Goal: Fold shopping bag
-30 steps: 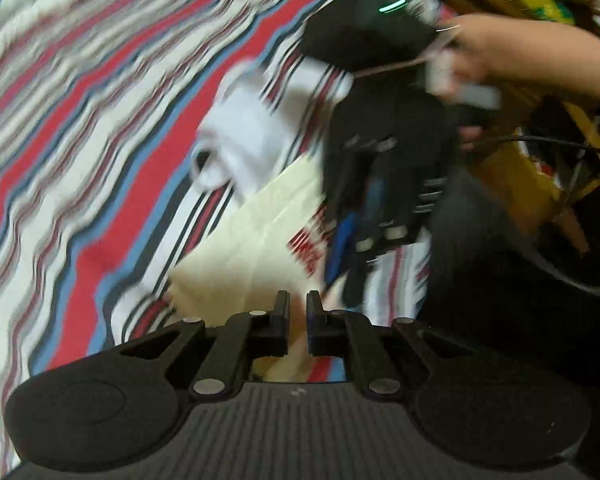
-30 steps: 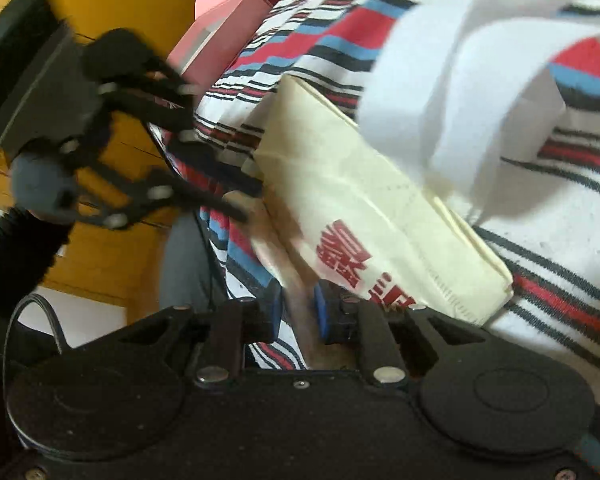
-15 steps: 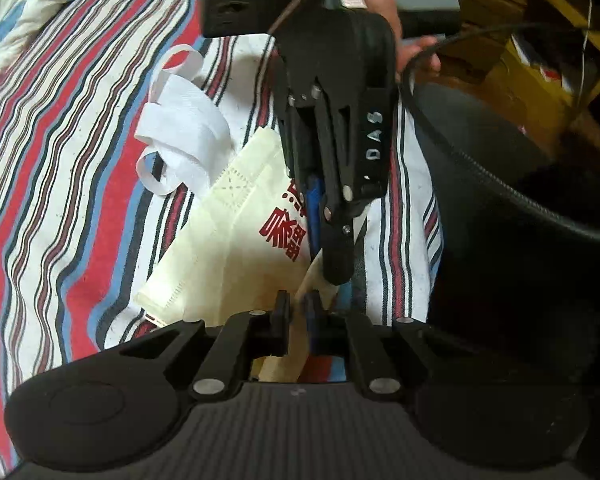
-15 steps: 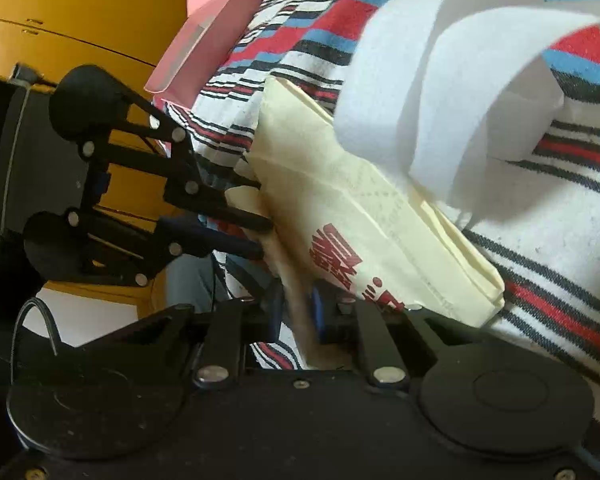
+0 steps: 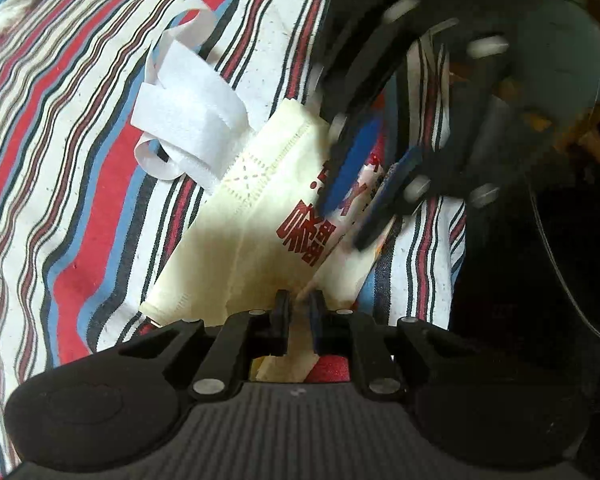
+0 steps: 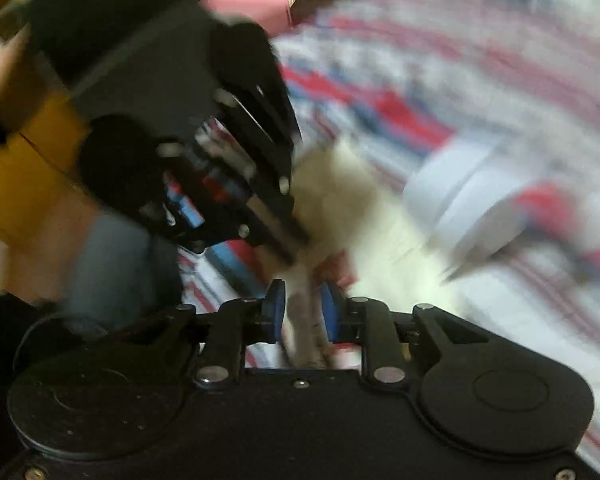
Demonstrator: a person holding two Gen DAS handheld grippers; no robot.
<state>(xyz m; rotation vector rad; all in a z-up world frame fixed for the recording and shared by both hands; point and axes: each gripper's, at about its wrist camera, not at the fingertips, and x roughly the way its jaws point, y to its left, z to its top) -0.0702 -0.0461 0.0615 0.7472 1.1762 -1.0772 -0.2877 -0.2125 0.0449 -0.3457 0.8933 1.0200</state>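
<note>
Left wrist view: I see the folded shopping bag (image 5: 256, 216) near the striped bedspread's (image 5: 60, 160) edge. Left gripper (image 5: 299, 312), narrow and opening, has a bag corner between its jaws; right gripper (image 6: 303, 306) likewise, blurred. Risk: both releasing lets the fold spring open.

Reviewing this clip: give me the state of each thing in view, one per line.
shopping bag: folded into a narrow bundle, lying on the striped cloth.
white handles: loose, curled.
left gripper: jaws opening, bag fabric between them.
right gripper: jaws opening, fabric between them.
</note>
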